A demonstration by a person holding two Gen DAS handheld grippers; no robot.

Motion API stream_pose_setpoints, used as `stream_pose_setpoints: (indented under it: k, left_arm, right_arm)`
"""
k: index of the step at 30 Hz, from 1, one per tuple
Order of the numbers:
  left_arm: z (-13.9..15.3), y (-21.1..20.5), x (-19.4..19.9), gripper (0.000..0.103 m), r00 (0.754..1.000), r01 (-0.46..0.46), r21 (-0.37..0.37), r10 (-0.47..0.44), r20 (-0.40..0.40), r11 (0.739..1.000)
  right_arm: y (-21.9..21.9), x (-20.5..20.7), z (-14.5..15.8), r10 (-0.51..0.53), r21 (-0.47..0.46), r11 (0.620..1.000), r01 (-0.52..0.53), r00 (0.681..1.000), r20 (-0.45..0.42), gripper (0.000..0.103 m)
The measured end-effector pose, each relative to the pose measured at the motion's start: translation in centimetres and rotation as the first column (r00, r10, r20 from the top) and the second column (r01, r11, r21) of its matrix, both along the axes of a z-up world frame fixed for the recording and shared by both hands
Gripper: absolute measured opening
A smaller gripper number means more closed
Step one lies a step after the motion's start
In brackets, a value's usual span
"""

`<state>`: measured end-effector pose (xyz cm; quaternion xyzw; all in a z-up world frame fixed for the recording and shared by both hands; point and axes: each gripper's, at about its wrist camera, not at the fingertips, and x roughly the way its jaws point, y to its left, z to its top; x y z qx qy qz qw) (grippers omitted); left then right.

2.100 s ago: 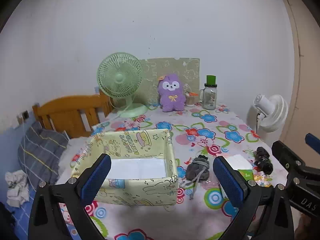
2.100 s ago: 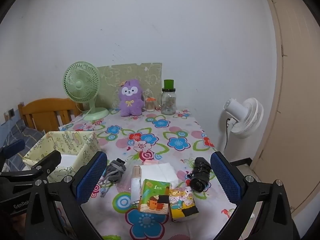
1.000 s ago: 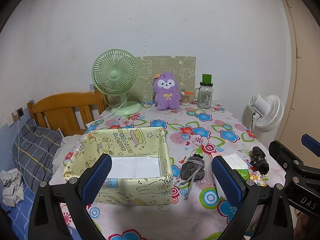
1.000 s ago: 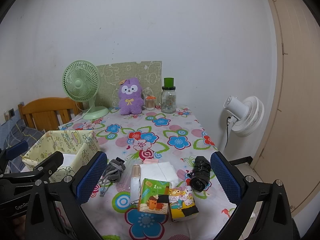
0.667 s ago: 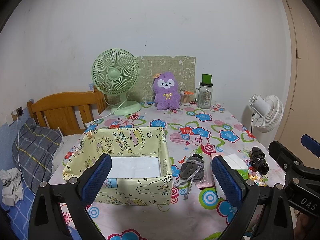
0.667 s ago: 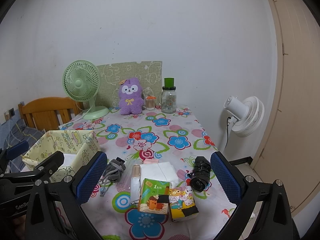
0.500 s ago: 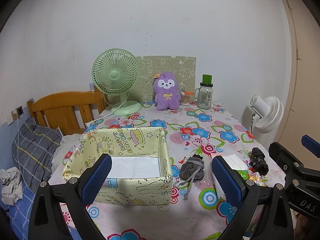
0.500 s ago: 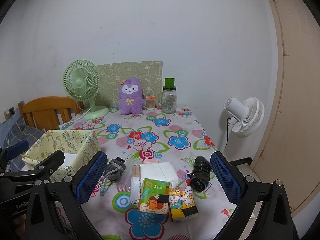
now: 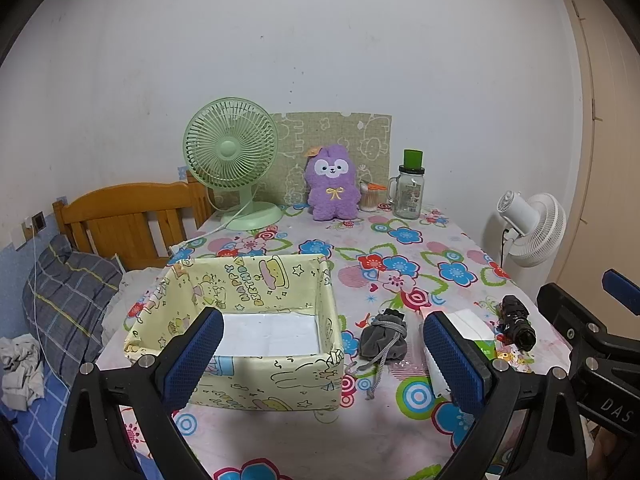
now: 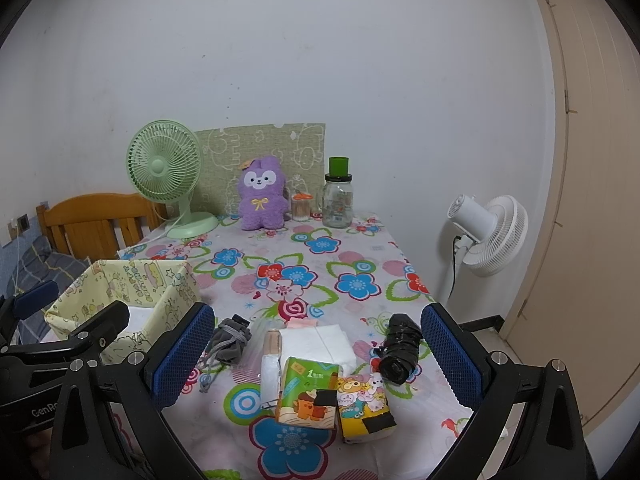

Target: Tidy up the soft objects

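Two grippers hover above the near edge of a worktop (image 10: 360,256) covered in a flowered cloth, and both have their jaws spread wide with nothing between them. The left gripper (image 9: 320,356) faces a pale yellow fabric storage box (image 9: 256,280) printed with cartoon figures, its white bottom bare. Just to the right of the box lies a grey drawstring pouch (image 9: 384,338), its cord trailing toward the near edge. The right gripper (image 10: 318,356) looks over a cluster of small things: the same pouch (image 10: 232,342) at the left, a white tissue pack (image 10: 320,340) in the middle, a green tissue packet (image 10: 310,394) and a yellow cartoon packet (image 10: 366,408) side by side in front of it, and a black folded umbrella (image 10: 400,348) at the right. At the far end of the worktop a purple plush toy (image 10: 262,194) sits upright against a green patterned board (image 10: 300,148), with a green desk fan (image 10: 166,172) to its left and a glass jar with a green lid (image 10: 338,196) to its right. A white floor fan (image 10: 488,232) stands beyond the worktop's right edge.
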<state>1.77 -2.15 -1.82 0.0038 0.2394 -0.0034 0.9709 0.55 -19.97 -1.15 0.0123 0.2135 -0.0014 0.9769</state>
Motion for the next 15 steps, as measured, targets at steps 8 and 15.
stream_pose_setpoints:
  k: [8, 15]
  left_arm:
    - [-0.15, -0.19, 0.04, 0.101, 1.0, 0.006, 0.003, -0.006, -0.002, 1.0]
    - [-0.36, -0.42, 0.2, 0.1, 1.0, 0.012, 0.006, -0.012, -0.009, 1.0]
  right_arm:
    - [-0.11, 0.03, 0.09, -0.001, 0.001, 1.0, 0.001, 1.0, 0.0, 0.103]
    - [-0.36, -0.02, 0.1, -0.003, 0.003, 1.0, 0.003, 1.0, -0.002, 0.103]
